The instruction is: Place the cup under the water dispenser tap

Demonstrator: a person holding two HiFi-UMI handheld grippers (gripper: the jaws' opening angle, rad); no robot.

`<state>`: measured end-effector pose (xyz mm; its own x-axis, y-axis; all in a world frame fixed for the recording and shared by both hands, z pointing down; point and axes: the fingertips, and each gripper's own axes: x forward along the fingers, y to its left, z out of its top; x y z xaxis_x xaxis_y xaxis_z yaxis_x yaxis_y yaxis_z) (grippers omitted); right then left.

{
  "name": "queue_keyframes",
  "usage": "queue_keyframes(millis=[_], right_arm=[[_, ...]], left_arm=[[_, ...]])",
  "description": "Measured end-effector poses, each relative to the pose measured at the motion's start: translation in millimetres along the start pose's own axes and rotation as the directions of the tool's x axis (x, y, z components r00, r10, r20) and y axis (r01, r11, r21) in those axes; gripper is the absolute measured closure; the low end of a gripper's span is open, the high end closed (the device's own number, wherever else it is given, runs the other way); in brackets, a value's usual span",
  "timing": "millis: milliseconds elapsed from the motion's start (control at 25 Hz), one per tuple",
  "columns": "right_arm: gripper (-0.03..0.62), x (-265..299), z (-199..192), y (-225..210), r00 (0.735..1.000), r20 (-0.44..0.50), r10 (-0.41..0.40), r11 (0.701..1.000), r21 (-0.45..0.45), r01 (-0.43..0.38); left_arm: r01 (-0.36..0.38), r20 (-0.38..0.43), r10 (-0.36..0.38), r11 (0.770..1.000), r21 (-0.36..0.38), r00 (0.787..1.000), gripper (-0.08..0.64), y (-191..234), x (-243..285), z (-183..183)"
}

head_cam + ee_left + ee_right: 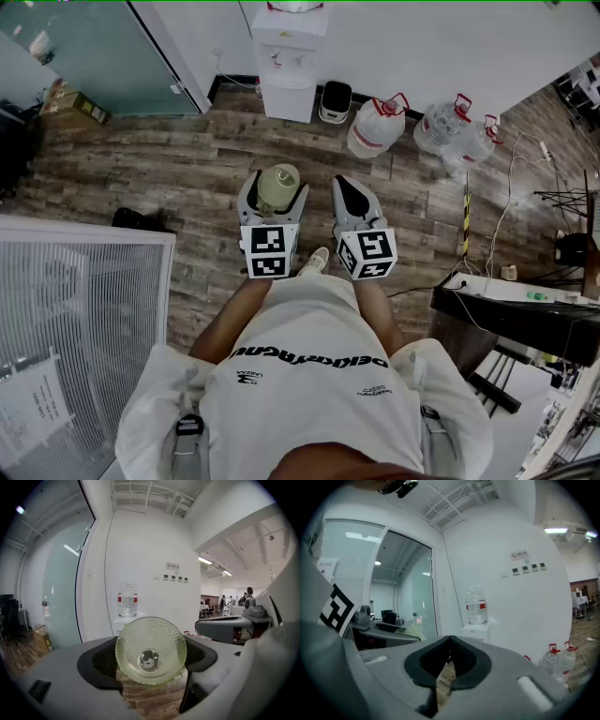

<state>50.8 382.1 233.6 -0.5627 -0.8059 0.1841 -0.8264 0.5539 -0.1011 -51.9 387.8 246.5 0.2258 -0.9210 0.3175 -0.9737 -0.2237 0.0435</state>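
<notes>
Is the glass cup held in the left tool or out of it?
Held. The cup hangs above the floor, pressed between the pads of the left tool.

Floor [187, 169]: brown wood planks
Far wall [441, 37]: plain white; glass partition [84, 47] at far left
Near left: white slatted panel [75, 309]
Right: dark desk [525, 319]
Light: ceiling strip lights [206, 560], lit

Water dispenser [289, 58], top beyond head view's upper edge
</notes>
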Motion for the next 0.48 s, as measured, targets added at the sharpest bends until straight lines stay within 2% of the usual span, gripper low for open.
queue_keyframes(millis=[480], right_arm=[[0.595, 17, -6, -14, 0.999, -0.023, 0.032, 0.999, 0.025, -0.031]], left_arm=[[-0.013, -0.023, 0.013, 1.0, -0.006, 1.0, 0.179, 1, 21, -4]])
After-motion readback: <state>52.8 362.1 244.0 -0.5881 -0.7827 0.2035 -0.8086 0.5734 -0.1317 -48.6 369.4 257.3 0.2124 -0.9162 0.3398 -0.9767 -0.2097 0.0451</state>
